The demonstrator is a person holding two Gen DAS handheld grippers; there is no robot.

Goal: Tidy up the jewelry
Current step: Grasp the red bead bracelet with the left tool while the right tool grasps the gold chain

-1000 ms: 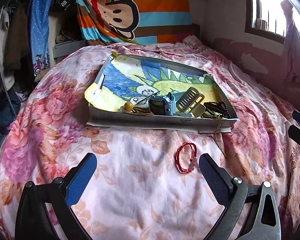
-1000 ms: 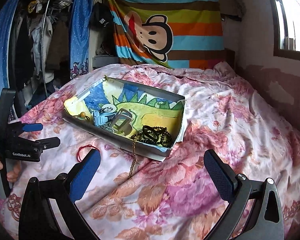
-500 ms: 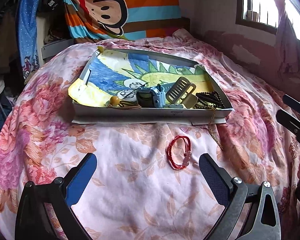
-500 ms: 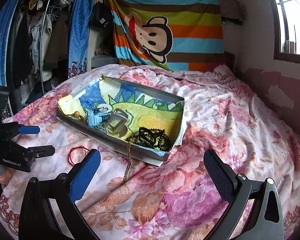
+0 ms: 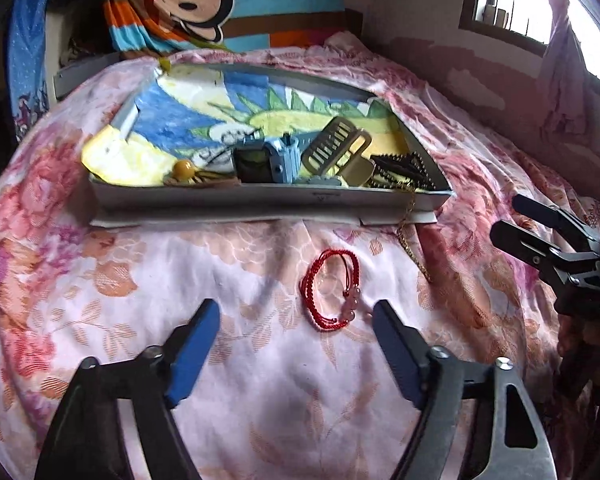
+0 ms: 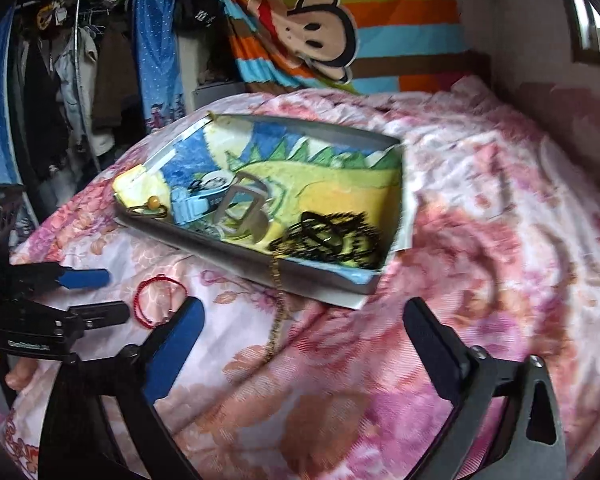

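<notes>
Both claws had come down toward the bed; left claw (image 5: pixel 296 340) closing, nothing gripped, red bracelet (image 5: pixel 332 290) just ahead between its tips, long axis pointing away. Right claw (image 6: pixel 300 340) closing, empty, farther off.

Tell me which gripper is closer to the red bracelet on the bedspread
Left. The left gripper sits just short of the red bracelet, jaws closing, nothing between them. The right gripper is off to its right, nearer the gold chain.
</notes>
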